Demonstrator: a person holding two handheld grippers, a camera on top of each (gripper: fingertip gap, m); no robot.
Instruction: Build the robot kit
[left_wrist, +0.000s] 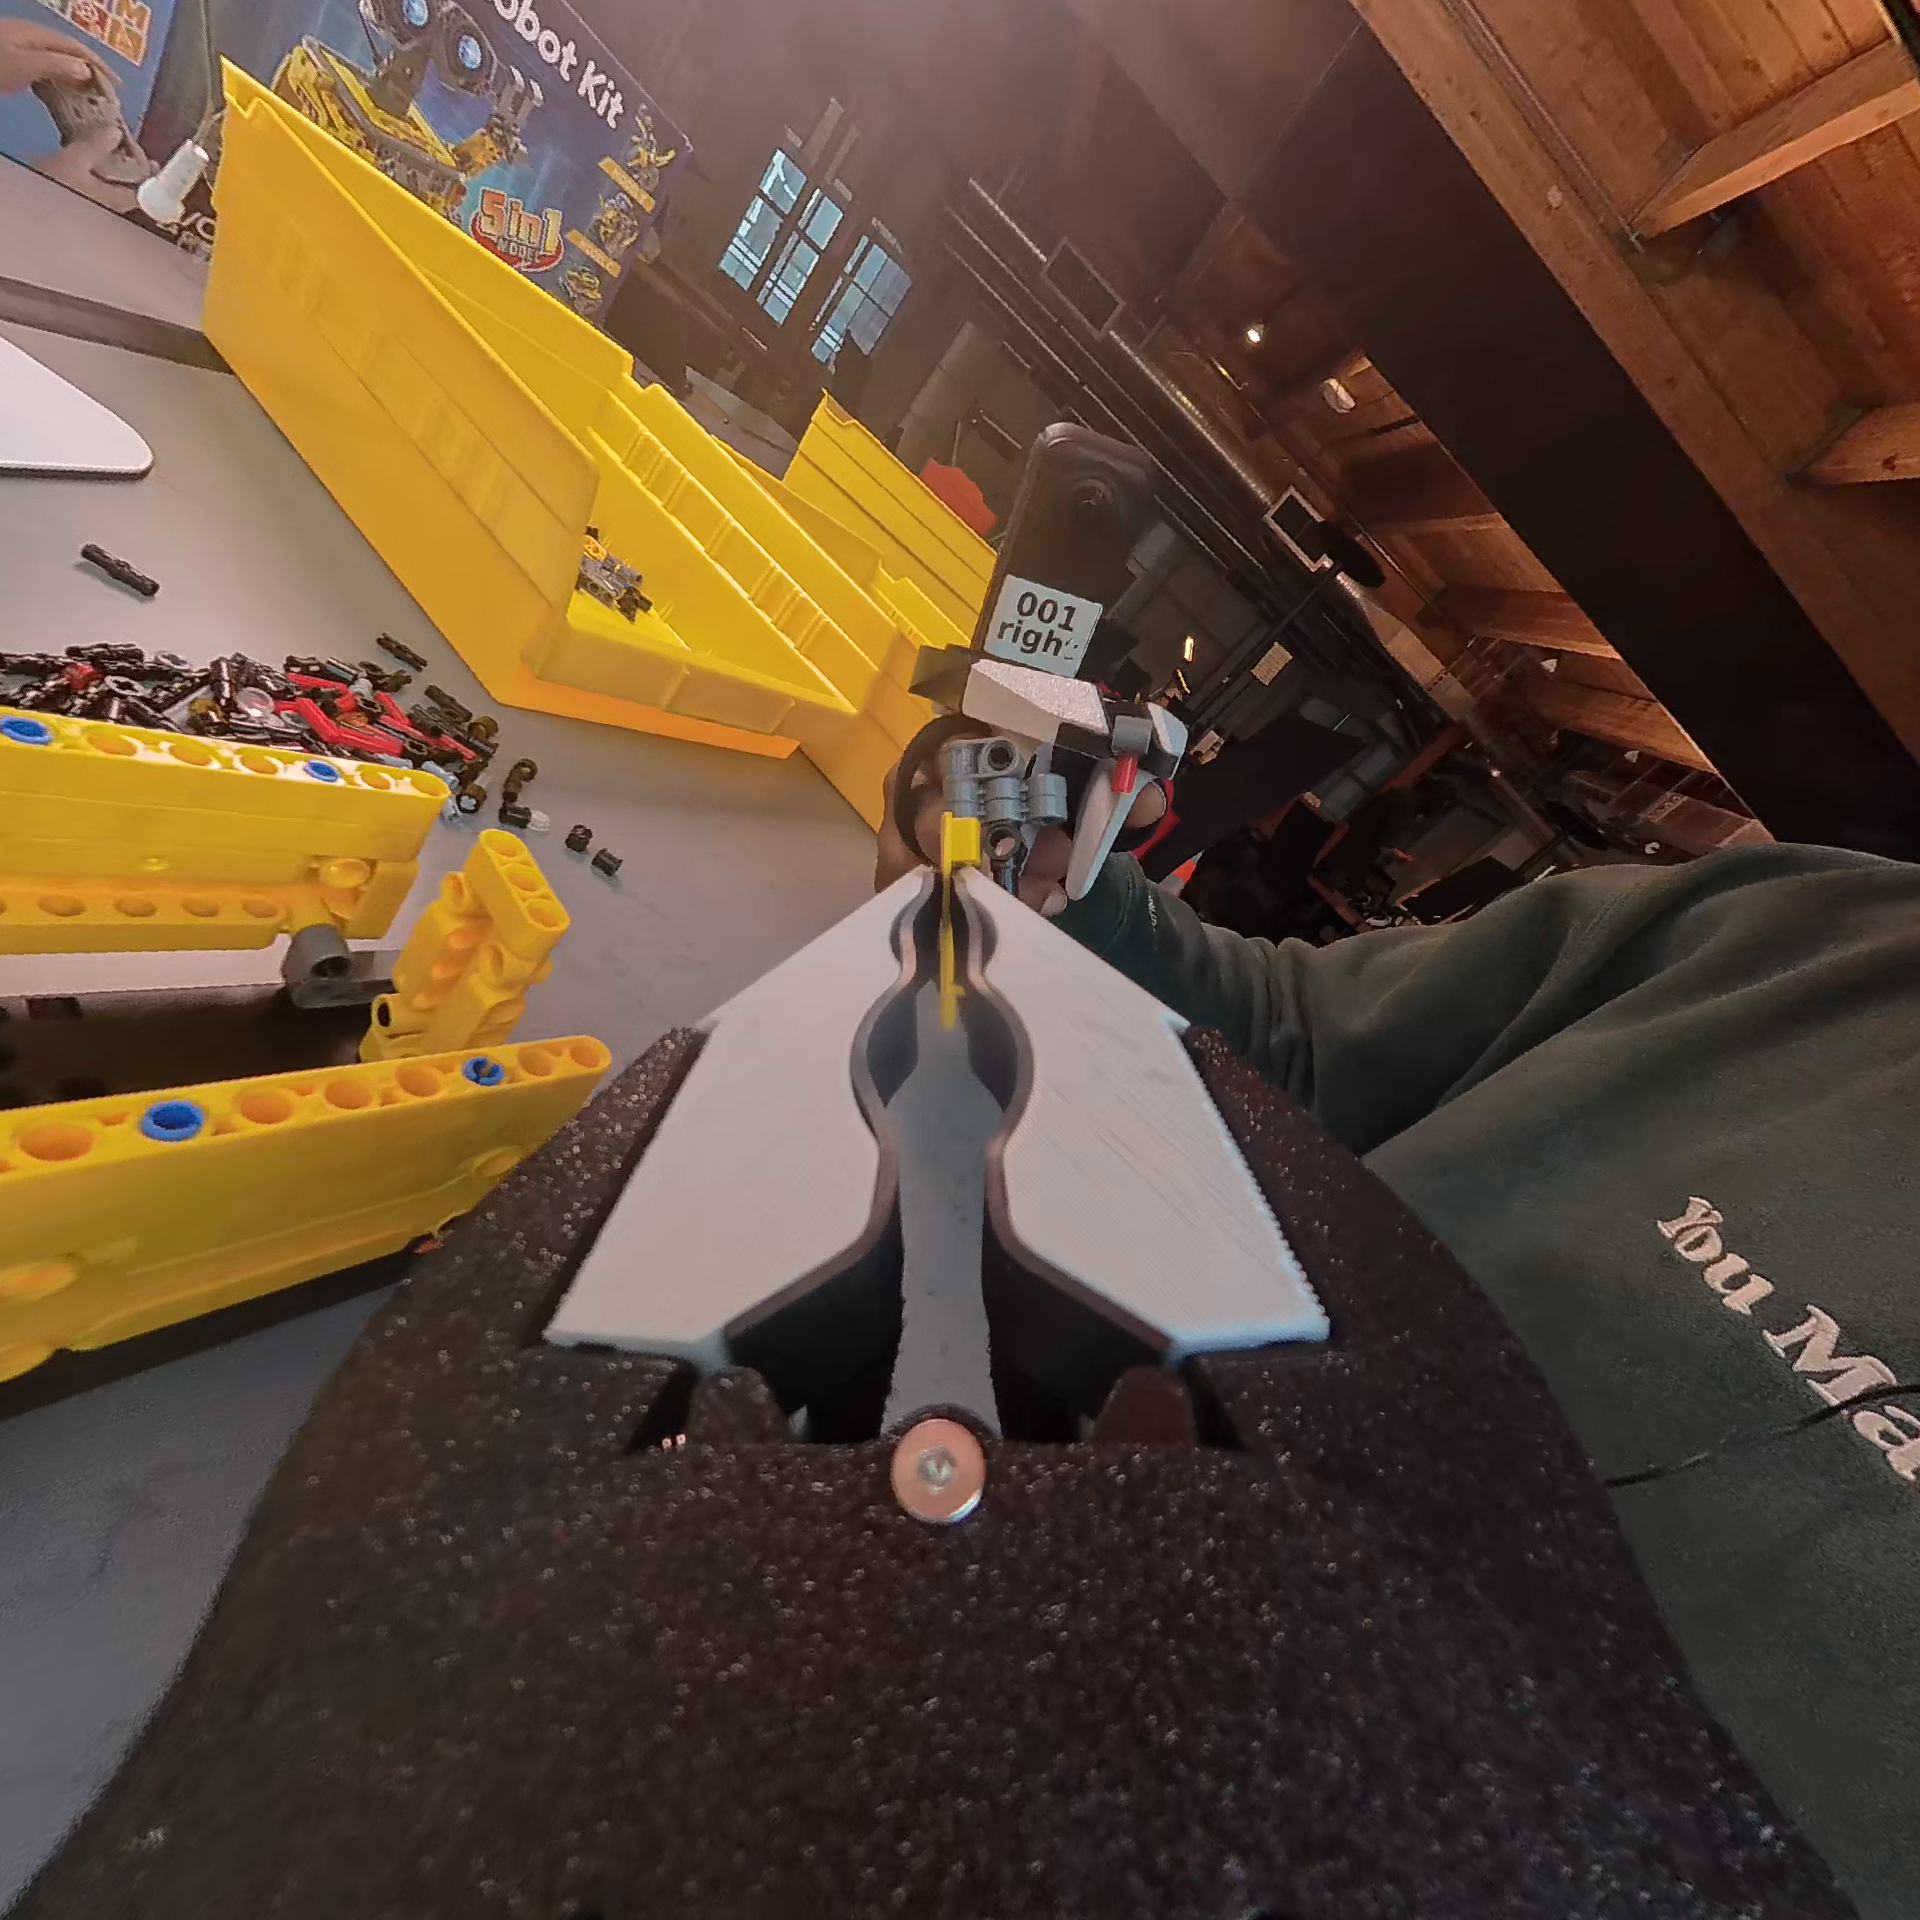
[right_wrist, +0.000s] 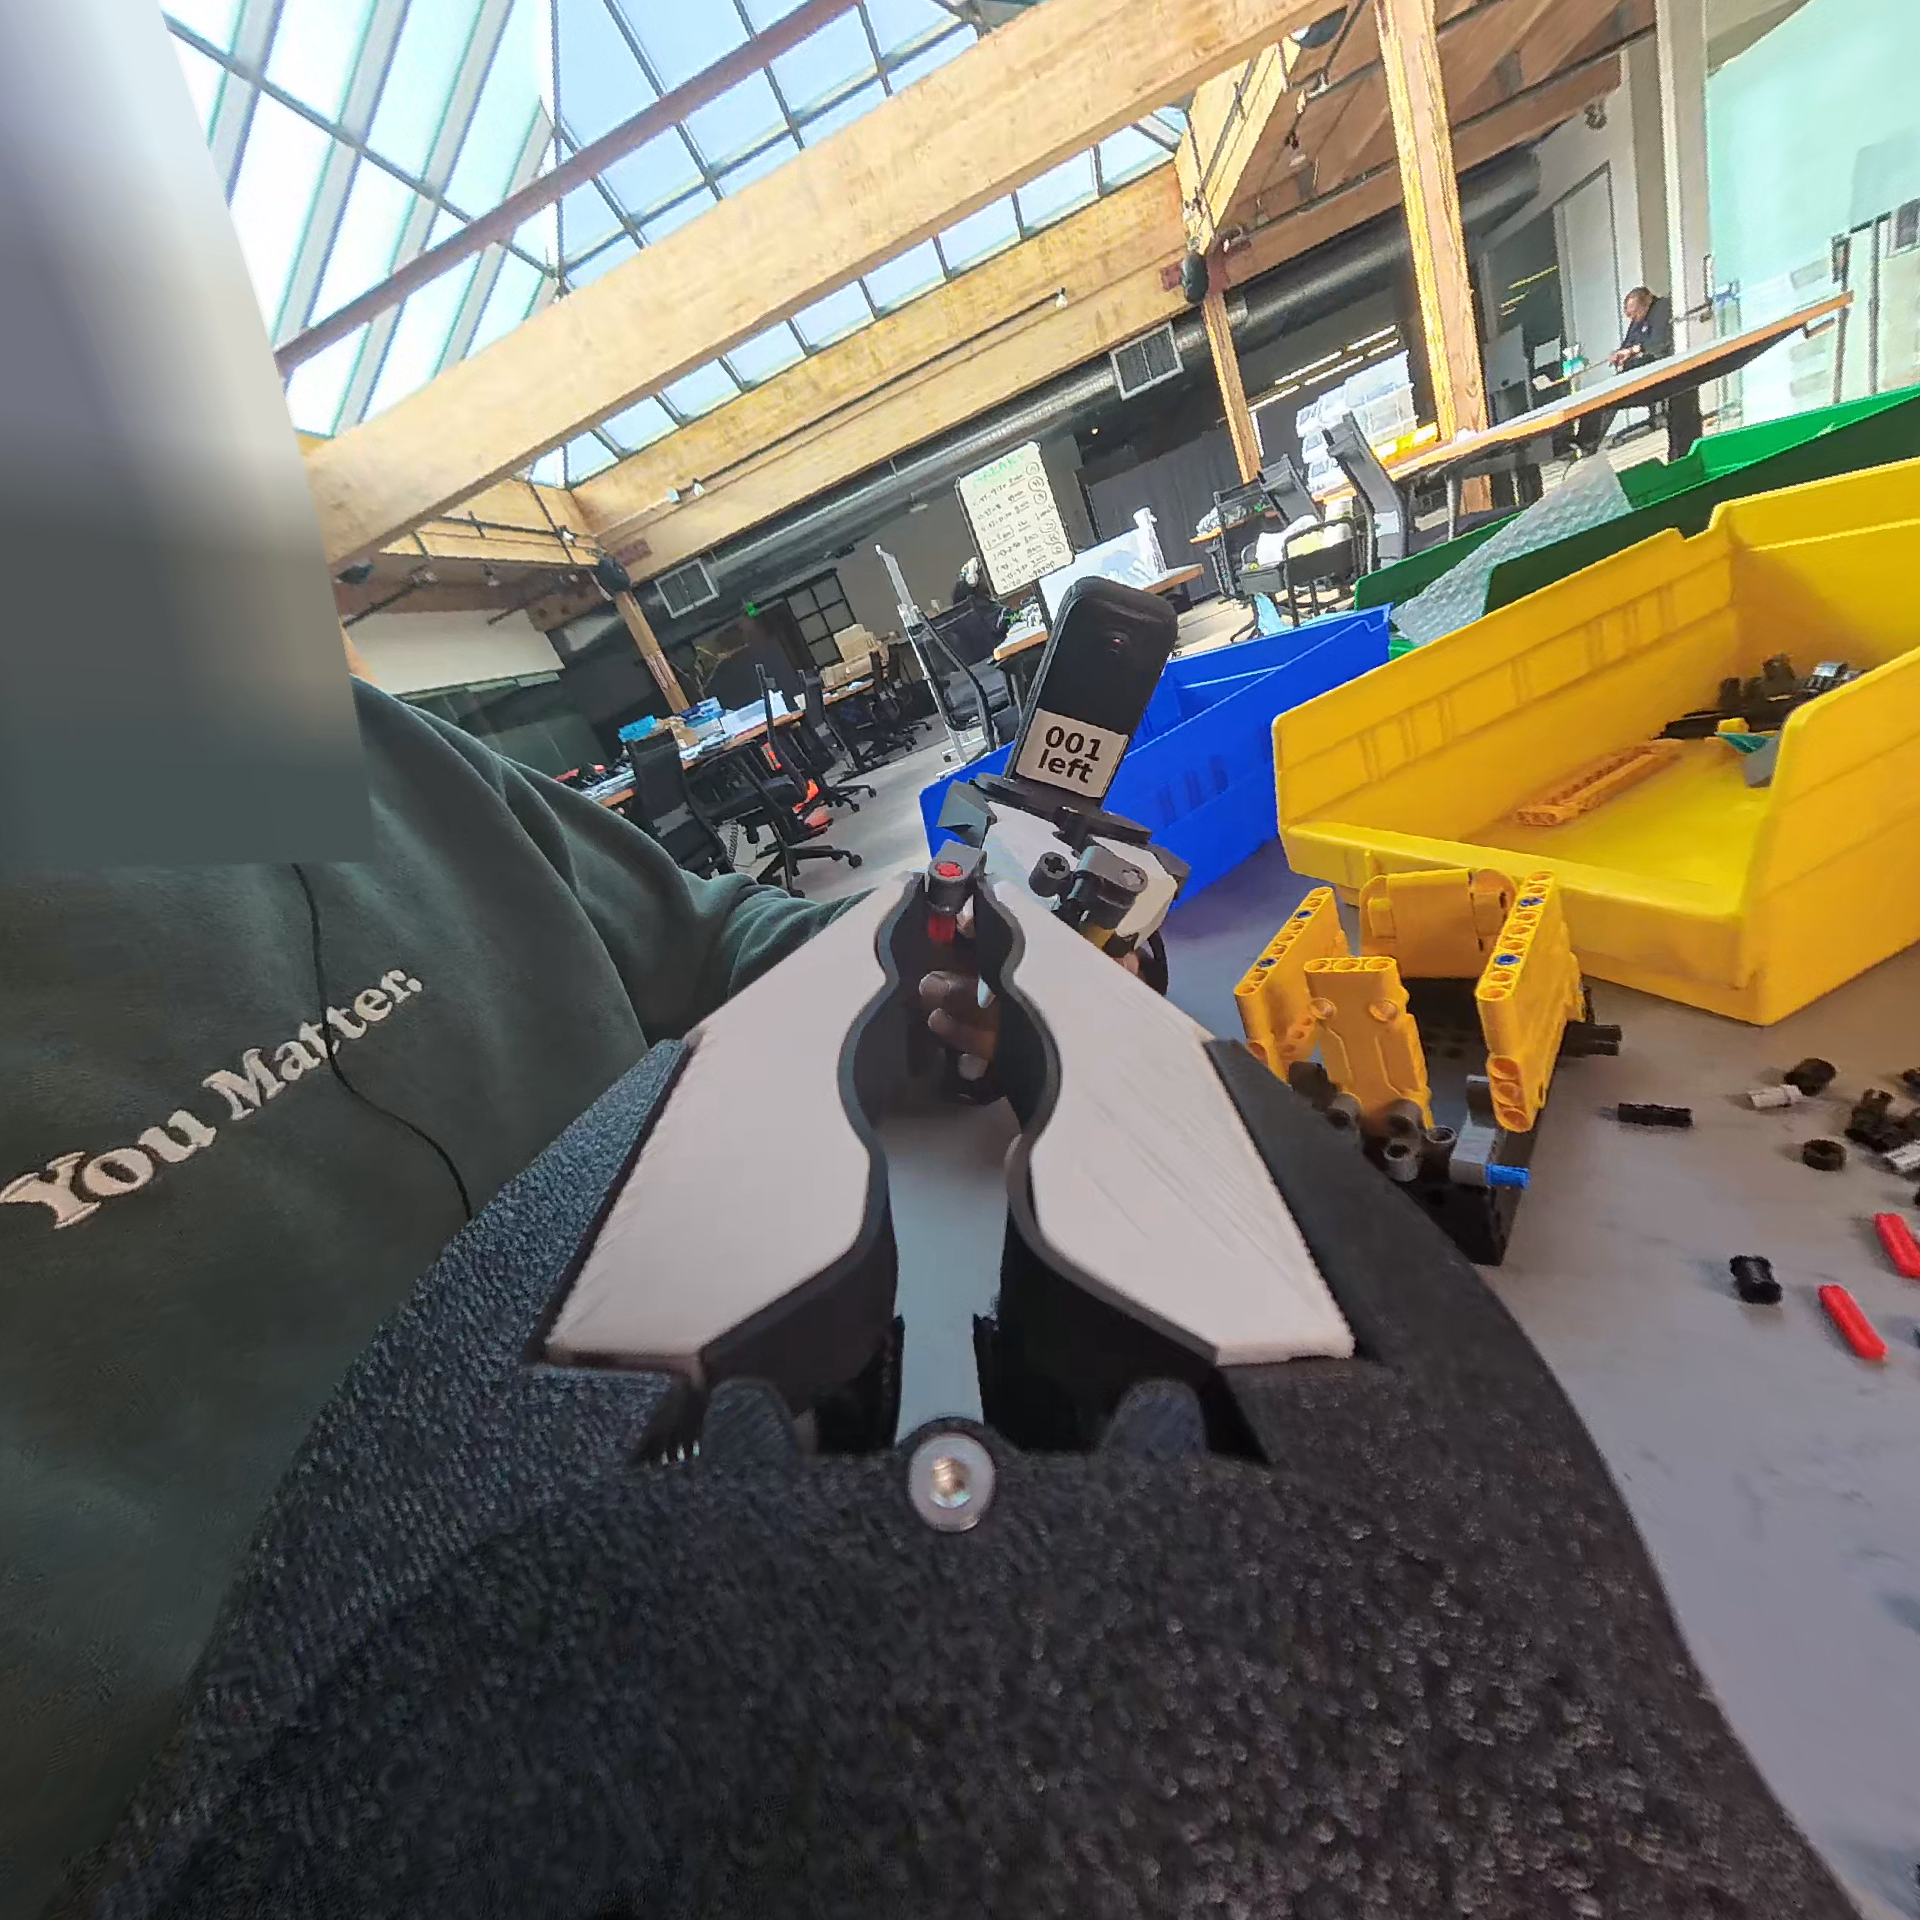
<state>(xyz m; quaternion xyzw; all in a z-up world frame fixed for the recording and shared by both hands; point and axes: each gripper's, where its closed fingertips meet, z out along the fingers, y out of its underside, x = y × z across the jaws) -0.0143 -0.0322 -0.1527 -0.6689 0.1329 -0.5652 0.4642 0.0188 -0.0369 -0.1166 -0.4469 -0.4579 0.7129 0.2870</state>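
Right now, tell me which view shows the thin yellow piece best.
The left wrist view: the thin yellow piece sits clamped between the left hand-held gripper fingertips, close and sharp. The right wrist view shows that gripper only from afar, and the piece cannot be made out.

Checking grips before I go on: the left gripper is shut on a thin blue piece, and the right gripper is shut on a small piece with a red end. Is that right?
Not quite: the thin piece in the left gripper is yellow, not blue, as the left wrist view shows. The rest stands: the right gripper is shut on a small piece with a red end.
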